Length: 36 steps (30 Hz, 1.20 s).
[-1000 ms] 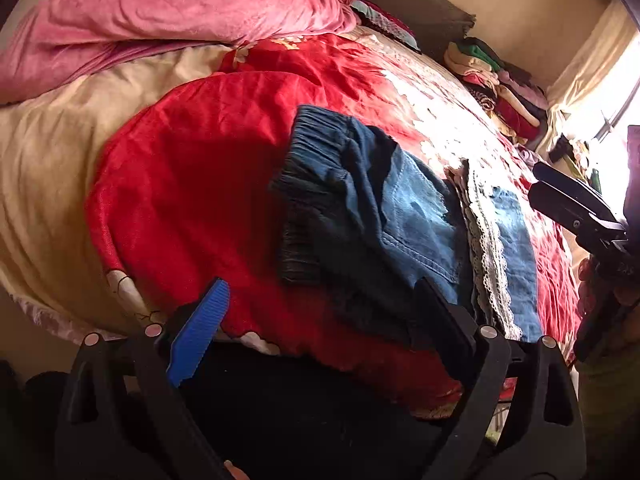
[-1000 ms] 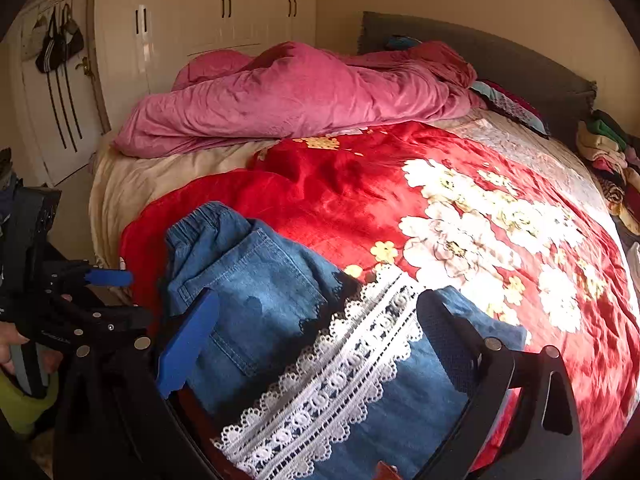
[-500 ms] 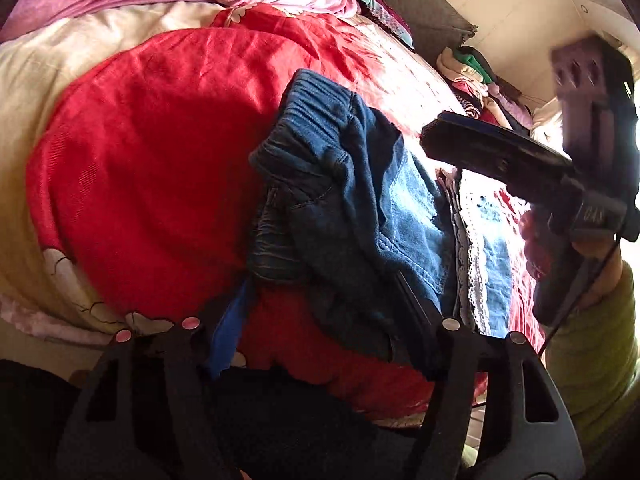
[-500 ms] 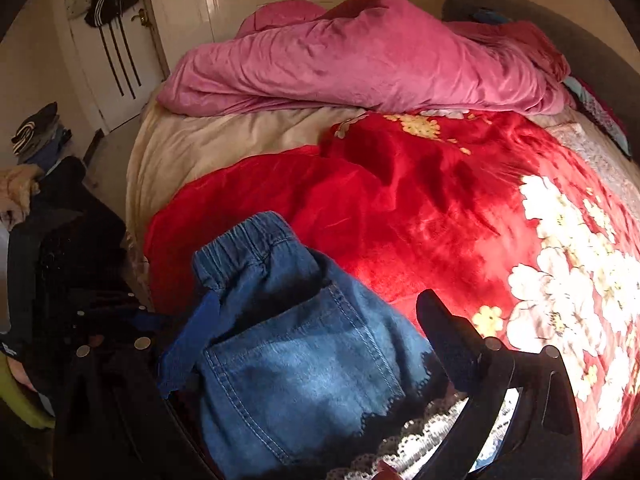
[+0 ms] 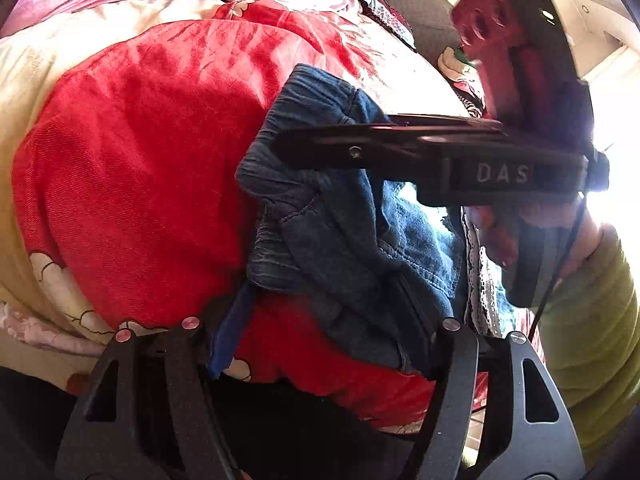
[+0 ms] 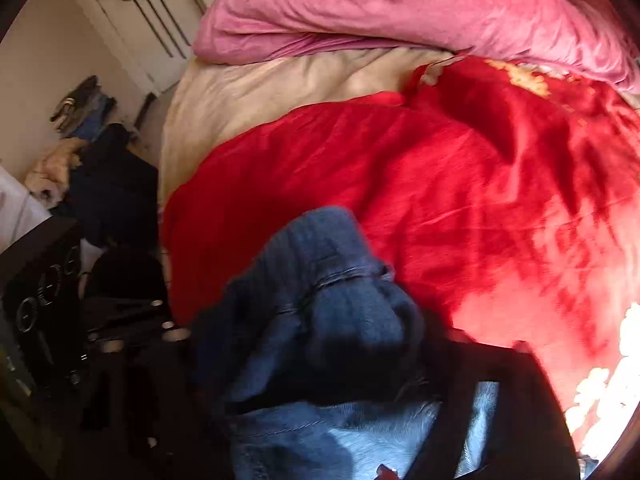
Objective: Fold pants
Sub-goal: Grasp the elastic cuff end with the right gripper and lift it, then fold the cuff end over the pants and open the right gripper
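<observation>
Blue denim pants (image 5: 340, 216) with an elastic waistband lie bunched near the edge of a bed covered by a red blanket (image 5: 140, 160). My left gripper (image 5: 324, 312) holds the near side of the waist, its blue pad and black finger pressing the denim. My right gripper (image 5: 288, 148) reaches in from the right over the top of the waistband. In the blurred right wrist view the waistband (image 6: 320, 264) is humped up between the right gripper's (image 6: 320, 332) fingers, whose jaws are closing on it. The left gripper (image 6: 128, 320) shows dark at the left.
White lace trim (image 5: 478, 280) runs along the pants' far part. A pink duvet (image 6: 400, 8) is heaped at the head of the bed, on a cream sheet (image 6: 280, 92). Clothes (image 6: 72, 152) are piled beside the bed. A green sleeve (image 5: 592, 320) fills the right.
The right gripper swung left from the lace end to the waistband and narrowed on it. The left gripper narrowed on the near waist edge. The denim went from flat to bunched up.
</observation>
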### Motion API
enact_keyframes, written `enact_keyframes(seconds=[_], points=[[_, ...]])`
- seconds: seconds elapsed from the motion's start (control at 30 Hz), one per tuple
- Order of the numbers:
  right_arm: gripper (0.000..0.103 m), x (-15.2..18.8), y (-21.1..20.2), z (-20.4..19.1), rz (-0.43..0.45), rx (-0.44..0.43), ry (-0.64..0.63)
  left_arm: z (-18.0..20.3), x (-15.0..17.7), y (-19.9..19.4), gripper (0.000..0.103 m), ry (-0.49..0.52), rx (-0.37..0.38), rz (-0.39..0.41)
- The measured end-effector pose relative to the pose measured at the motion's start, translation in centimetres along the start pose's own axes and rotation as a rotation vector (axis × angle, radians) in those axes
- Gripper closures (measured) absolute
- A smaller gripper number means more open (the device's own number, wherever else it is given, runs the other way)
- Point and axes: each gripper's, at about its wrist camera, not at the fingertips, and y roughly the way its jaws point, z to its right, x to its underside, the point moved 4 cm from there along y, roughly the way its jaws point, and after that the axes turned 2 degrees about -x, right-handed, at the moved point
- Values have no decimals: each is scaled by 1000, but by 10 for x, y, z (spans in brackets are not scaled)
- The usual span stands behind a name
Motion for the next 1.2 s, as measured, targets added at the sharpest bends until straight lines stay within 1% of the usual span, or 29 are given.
enact_keyframes(seconds=[0.03, 0.07, 0.13, 0.2, 0.33, 0.5, 0.6, 0.77, 0.83, 0.9, 0.93, 1.03, 1.13, 1.2], points=[[52, 2, -7, -1, 20, 1, 0, 1, 0, -1, 40, 1, 1, 1], [58, 5, -16, -2, 47, -8, 4, 3, 0, -2, 39, 6, 3, 4], [62, 11, -37, -4, 109, -41, 16, 8, -2, -4, 32, 20, 3, 11], [63, 20, -59, -4, 163, -68, 21, 18, -4, -5, 31, 47, 6, 20], [63, 38, -103, -1, 261, -95, 35, 41, -8, -3, 31, 66, 74, -3], [63, 66, -151, 9, 353, -76, 55, 89, -10, -4, 32, 112, 196, -35], [63, 82, -171, 15, 387, -50, 62, 112, -11, -2, 32, 156, 201, -41], [59, 112, -196, 31, 426, -14, 109, 148, -5, 6, 32, 219, 204, -60], [53, 124, -204, 39, 446, 8, 141, 160, -7, 12, 32, 244, 208, -68], [39, 141, -213, 47, 489, 17, 194, 172, 1, 16, 32, 283, 217, -81], [36, 151, -220, 52, 514, 20, 228, 180, 7, 18, 32, 306, 221, -93], [32, 184, -235, 65, 558, 61, 316, 192, 26, 25, 32, 387, 215, -137], [31, 210, -233, 72, 551, 109, 392, 200, 44, 34, 32, 433, 207, -188], [31, 220, -226, 73, 529, 131, 415, 202, 50, 42, 31, 463, 168, -199]])
